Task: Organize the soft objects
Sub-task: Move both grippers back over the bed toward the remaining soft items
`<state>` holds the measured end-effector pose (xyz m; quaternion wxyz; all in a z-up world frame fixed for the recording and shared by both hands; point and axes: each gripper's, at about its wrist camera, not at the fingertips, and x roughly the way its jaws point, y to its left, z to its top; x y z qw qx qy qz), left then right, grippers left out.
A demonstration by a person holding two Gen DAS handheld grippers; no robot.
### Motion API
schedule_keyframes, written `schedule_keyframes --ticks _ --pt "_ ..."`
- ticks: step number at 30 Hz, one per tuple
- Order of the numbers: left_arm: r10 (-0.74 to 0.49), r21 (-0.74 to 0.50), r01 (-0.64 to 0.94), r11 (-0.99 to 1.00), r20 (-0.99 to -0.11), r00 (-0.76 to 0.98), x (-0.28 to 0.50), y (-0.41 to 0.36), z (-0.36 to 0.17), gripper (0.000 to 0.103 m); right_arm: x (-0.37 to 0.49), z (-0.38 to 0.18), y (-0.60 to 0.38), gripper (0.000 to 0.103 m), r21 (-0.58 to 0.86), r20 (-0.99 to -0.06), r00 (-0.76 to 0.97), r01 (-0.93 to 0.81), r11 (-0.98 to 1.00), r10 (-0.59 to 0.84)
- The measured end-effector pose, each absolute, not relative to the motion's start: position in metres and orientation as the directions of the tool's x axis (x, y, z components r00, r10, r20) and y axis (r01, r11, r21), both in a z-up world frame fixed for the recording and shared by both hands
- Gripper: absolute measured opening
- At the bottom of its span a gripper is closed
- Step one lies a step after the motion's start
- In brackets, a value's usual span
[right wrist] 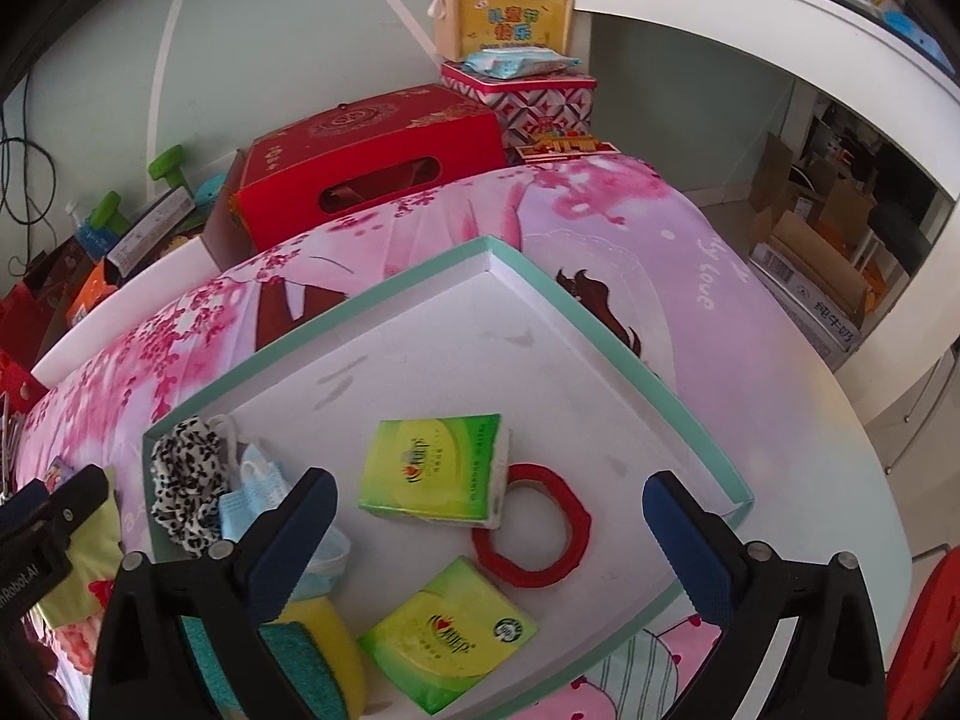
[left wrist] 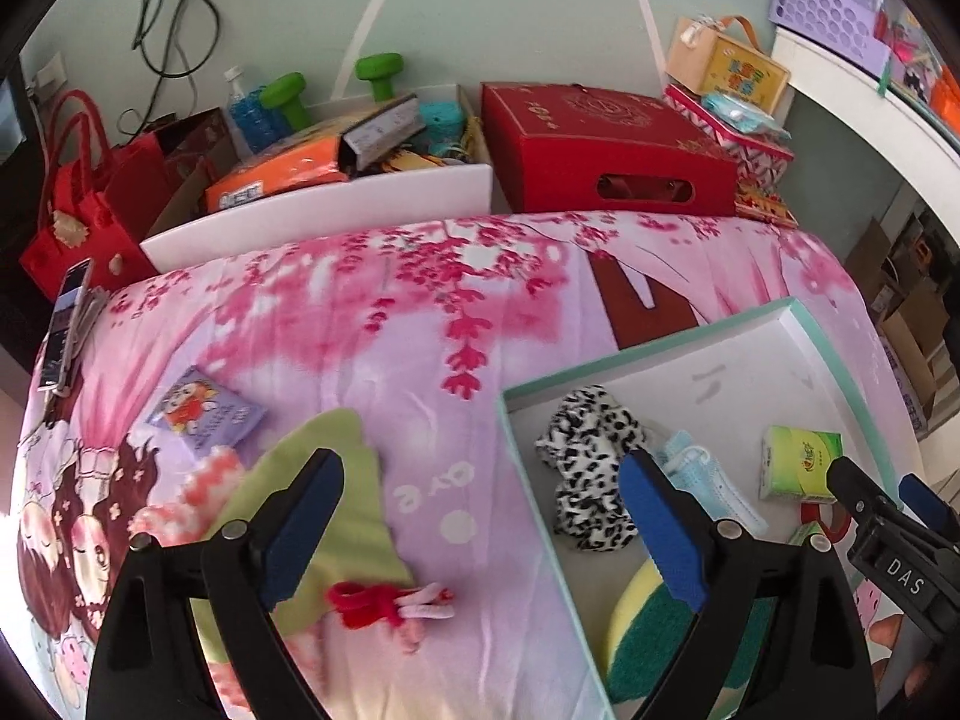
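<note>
My left gripper [left wrist: 480,516] is open over the pink bedsheet, with nothing between its fingers. Under it lie a light green cloth [left wrist: 318,510] and a red and pink yarn tie [left wrist: 384,600]. To its right is a mint-rimmed white tray [left wrist: 750,372] holding a leopard-print scrunchie [left wrist: 594,468], a blue face mask [left wrist: 708,474], a green tissue pack [left wrist: 798,462] and a yellow-green sponge [left wrist: 654,642]. My right gripper [right wrist: 492,534] is open above the tray [right wrist: 540,372], over two tissue packs [right wrist: 432,474] [right wrist: 450,630] and a red ring [right wrist: 534,528]. It holds nothing.
A purple cartoon packet [left wrist: 204,414] and a pink-white knit piece [left wrist: 210,480] lie left on the sheet, and a phone [left wrist: 66,330] sits at its left edge. Behind the bed are a red box [left wrist: 600,144], a white bin [left wrist: 318,204] and red bags [left wrist: 78,198]. Cardboard boxes [right wrist: 810,276] stand on the floor at the right.
</note>
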<state>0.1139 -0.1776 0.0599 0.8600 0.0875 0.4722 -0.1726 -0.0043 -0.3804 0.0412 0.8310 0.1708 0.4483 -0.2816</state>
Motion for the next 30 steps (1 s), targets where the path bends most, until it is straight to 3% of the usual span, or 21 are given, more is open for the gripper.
schedule_keyframes --ticks 6,20,30 --pt "-0.204 -0.039 0.304 0.952 -0.823 0.53 0.118 -0.133 0.08 0.093 -0.001 0.054 -0.365 0.103 0.019 -0.825 0.462 0.597 0.802 -0.325" --pt "0.092 0.015 -0.134 0.991 -0.801 0.591 0.119 0.046 0.095 0.093 0.03 0.077 -0.274 0.103 0.052 -0.785 0.583 0.397 0.916 -0.208" --pt "0.057 -0.039 -0.162 0.986 -0.835 0.548 0.105 0.076 0.08 0.093 0.05 0.071 -0.199 0.103 0.097 -0.79 0.611 0.212 0.972 -0.054"
